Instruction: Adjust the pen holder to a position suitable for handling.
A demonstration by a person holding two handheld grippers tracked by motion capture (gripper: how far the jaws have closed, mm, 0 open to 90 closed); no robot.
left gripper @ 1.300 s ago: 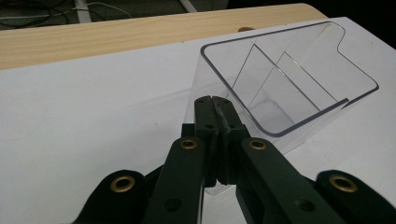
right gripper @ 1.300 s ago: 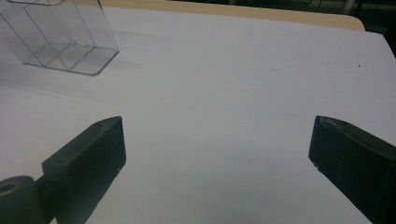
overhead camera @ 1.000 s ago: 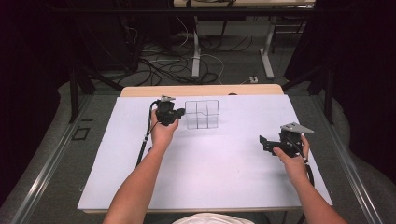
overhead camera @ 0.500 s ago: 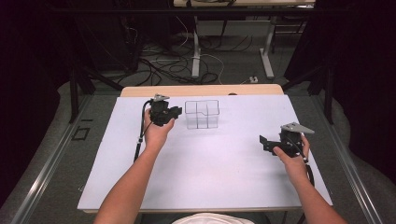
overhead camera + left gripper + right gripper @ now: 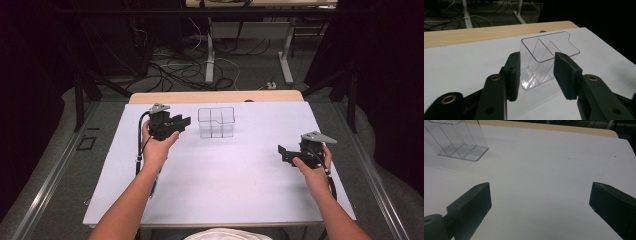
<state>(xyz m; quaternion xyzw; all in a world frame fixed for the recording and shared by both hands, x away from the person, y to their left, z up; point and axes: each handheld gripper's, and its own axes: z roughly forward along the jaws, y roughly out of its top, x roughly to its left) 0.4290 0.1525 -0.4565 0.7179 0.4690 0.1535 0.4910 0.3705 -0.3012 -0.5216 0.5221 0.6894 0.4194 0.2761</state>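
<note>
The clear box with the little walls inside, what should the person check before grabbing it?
1. Left gripper open: ok, its jaws stand apart.
2. Left gripper aimed at the clear box: ok, in the left gripper view the box sits between and beyond the jaws.
3. Jaws around the box already: not ok, in the high view the gripper is beside it, apart.
4. Box upright on the white table: ok.
5. Box empty: ok, its compartments hold nothing that I can see.
6. Right gripper out of the way: ok, open and far off to the side.
</note>
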